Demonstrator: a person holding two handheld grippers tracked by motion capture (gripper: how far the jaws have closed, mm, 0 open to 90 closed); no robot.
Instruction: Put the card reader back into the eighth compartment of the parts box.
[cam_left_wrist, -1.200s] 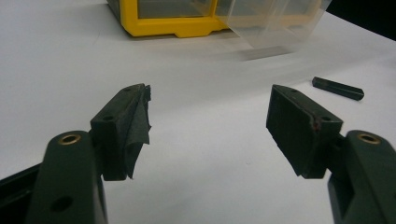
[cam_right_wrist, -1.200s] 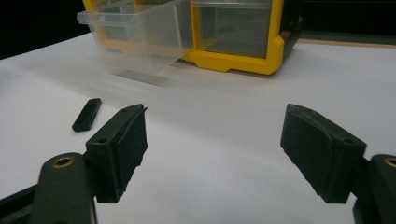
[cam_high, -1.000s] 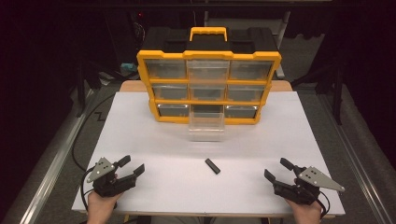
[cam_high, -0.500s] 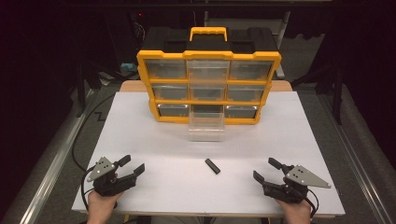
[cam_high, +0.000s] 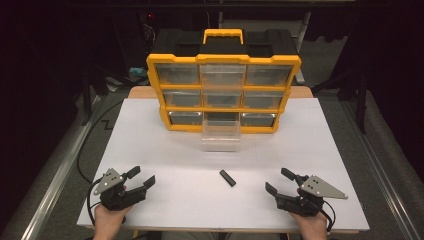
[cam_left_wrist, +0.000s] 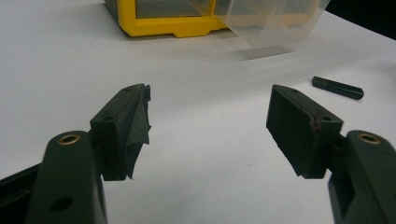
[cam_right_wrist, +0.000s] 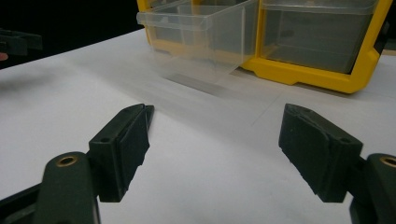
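My high camera looks forward and down over the counter (cam_high: 165, 145) toward the yellow cabinet (cam_high: 223, 92). Each tongs camera sits low, close to the counter, facing that cabinet (cam_left_wrist: 163, 18) (cam_right_wrist: 322, 51). All three share its pulled-out clear drawer (cam_high: 221, 136) (cam_left_wrist: 271, 21) (cam_right_wrist: 201, 37).

Dark room around a white-topped table (cam_high: 150, 150), metal rails (cam_high: 45, 190) along both sides

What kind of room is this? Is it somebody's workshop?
Probably a lab or test bench, not a home workshop: a white table ringed by dark frames, a yellow drawer organizer, and a person holding a tool in each hand.
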